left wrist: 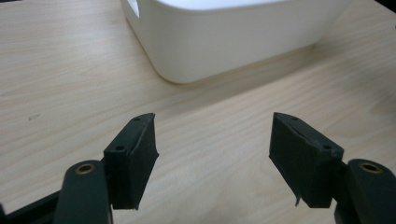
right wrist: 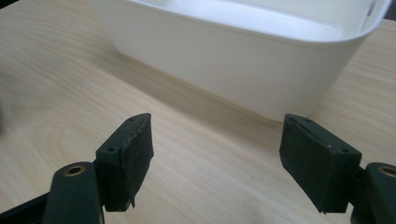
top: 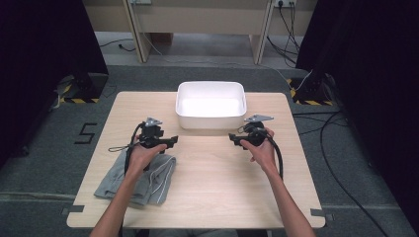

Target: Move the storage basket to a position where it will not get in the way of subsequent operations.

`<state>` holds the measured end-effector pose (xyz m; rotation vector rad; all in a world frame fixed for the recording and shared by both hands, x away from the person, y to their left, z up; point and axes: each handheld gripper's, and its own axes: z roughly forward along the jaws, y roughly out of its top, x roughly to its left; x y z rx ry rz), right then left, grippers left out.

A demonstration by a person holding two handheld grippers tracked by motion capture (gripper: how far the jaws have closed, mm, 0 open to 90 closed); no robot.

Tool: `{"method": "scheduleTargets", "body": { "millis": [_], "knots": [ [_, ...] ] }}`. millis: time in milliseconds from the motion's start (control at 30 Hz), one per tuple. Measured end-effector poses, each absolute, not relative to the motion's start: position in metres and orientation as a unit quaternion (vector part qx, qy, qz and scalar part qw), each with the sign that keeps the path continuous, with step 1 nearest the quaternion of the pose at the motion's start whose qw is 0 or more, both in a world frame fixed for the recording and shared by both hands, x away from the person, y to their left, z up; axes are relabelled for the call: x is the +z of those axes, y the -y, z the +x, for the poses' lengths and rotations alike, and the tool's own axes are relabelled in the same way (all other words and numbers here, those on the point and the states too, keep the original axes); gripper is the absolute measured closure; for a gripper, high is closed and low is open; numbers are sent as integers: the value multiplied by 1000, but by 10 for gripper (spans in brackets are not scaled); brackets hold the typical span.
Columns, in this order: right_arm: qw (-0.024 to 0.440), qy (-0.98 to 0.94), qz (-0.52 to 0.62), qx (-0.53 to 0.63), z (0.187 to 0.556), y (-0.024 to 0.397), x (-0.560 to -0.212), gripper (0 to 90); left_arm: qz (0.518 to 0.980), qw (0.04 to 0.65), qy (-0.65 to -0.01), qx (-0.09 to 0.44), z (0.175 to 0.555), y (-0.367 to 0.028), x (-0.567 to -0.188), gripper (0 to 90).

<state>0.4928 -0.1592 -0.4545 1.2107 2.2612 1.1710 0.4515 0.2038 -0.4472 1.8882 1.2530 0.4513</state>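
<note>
A white rectangular tub [top: 211,104] stands empty at the back middle of the wooden table [top: 212,177]. A grey folded garment [top: 141,178] lies at the front left, partly under the person's left forearm. My left gripper [top: 171,140] hovers above the garment's far edge, pointing right; its jaws stand wide open with nothing between them [left wrist: 212,154], the tub's corner [left wrist: 224,42] ahead. My right gripper [top: 233,139] is in front of the tub's right corner, pointing left, open and empty [right wrist: 215,158], facing the tub's wall [right wrist: 243,70].
Bare tabletop lies between the two grippers and toward the front edge. Cables [top: 341,163] trail on the floor at the right. Black stands [top: 79,84] with yellow-striped bases sit at both back corners, beyond the table.
</note>
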Motion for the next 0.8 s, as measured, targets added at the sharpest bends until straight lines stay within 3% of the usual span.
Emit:
{"method": "scheduleTargets", "body": {
  "millis": [800],
  "knots": [
    [156,-812,370,424,451,131,-451,271,740,425,-490,178,388,-241,-446,273]
  ]
}}
